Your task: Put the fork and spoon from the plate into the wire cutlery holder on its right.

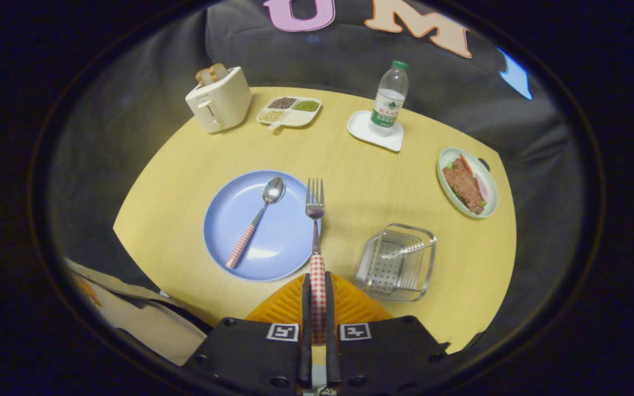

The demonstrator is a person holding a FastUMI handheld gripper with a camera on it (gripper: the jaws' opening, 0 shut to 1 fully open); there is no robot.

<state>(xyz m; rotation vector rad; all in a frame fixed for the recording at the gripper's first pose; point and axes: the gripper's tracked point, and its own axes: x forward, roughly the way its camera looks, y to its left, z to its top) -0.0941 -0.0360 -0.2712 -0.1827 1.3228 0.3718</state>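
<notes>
The gripper [317,308] has its 2 fingers closed on the fork [315,231]. They pinch the checked handle from both sides. The fork sticks straight out ahead of the fingers, with its prongs pointing away. It looks lifted up, with its prongs over the right edge of the plate [229,220], but I cannot tell how high it is.

The spoon [256,220] is on the plate. It lies slanted, with its bowl far from the fingers and its checked handle near the plate's close edge. It is ahead of the fingers and a bit to the left.

The holder [399,263] sits on the table [361,181] just right of the plate, near the table's close edge. It is ahead of the fingers and to the right. It looks like it has nothing in it, though I cannot be sure.

So the fork has to go right. Its long line points past the holder now, not into it. I think the next move needs a swing to the right, then a tip so the fork goes down into the holder. The spoon is not yet moved, so about half the job is left
</notes>
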